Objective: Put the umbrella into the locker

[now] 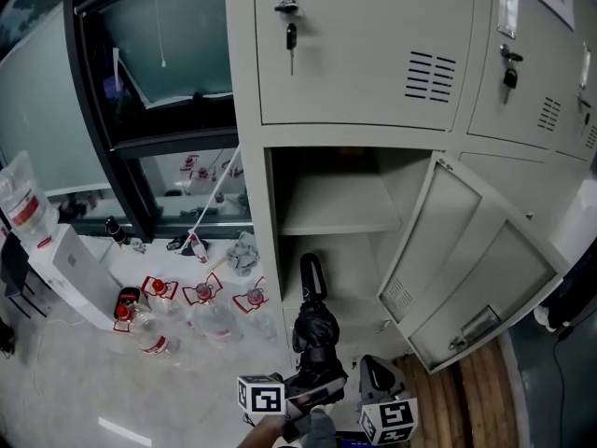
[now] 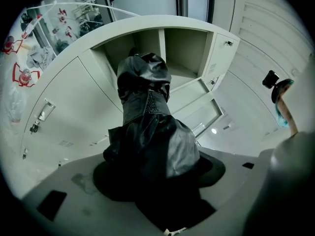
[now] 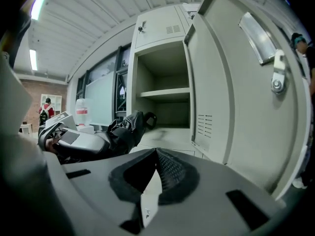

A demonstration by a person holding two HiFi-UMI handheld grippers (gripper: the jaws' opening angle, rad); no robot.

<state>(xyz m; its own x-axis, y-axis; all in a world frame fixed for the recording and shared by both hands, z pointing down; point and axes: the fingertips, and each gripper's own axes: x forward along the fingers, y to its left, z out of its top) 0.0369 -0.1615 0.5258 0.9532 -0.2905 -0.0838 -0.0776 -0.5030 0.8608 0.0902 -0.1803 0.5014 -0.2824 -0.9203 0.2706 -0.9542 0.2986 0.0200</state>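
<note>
A black folded umbrella (image 1: 315, 336) stands upright in front of the grey locker (image 1: 336, 203), its strap loop up against the open lower compartment. My left gripper (image 1: 312, 392) is shut on the umbrella's lower end. In the left gripper view the umbrella (image 2: 147, 132) fills the space between the jaws and points at the open compartment (image 2: 170, 50). My right gripper (image 1: 376, 373) hangs just right of it, shut and empty. In the right gripper view its pads (image 3: 167, 168) meet, with the umbrella (image 3: 125, 129) at the left and the locker shelf (image 3: 165, 92) ahead.
The locker door (image 1: 466, 269) swings open to the right, close to my right gripper. Several water bottles (image 1: 201, 315) lie on the floor at the left, beside a white box (image 1: 70, 273). Closed upper lockers (image 1: 364, 45) have keys in them. A wooden floor strip (image 1: 466, 390) lies at the lower right.
</note>
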